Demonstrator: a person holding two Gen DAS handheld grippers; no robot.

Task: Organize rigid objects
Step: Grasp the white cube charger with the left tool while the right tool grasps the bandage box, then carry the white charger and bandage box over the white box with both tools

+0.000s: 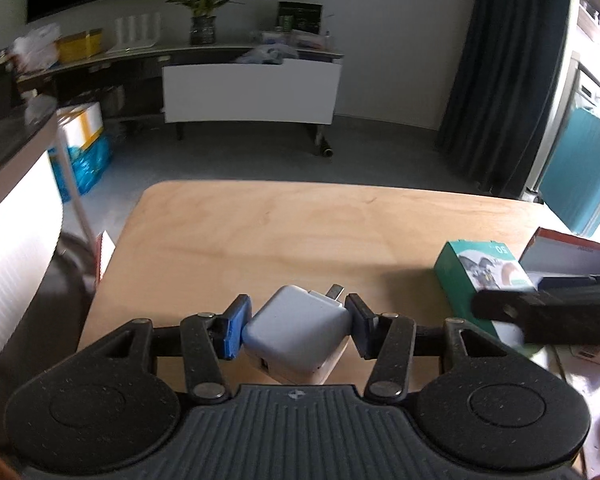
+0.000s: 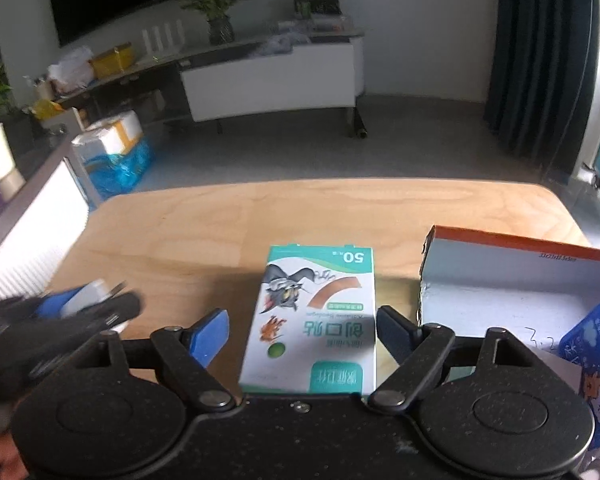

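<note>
My left gripper (image 1: 296,320) is shut on a white charger plug (image 1: 296,336), held just above the wooden table (image 1: 300,232) with its prongs pointing away. In the right wrist view that charger (image 2: 94,290) shows blurred at the left. My right gripper (image 2: 300,332) stands open around a green-and-white bandage box (image 2: 316,312) lying flat on the table. There is a gap on the blue pad's side, and the other pad sits right at the box's edge. The bandage box (image 1: 480,268) also shows at the right in the left wrist view, partly hidden behind a blurred black finger (image 1: 540,312) of the right gripper.
An open cardboard box with an orange rim (image 2: 520,272) stands on the table to the right, with a blue packet (image 2: 596,360) inside it. Beyond the table's far edge is grey floor, a white cabinet (image 2: 272,84) and dark curtains. A white ribbed panel (image 1: 16,264) runs along the left.
</note>
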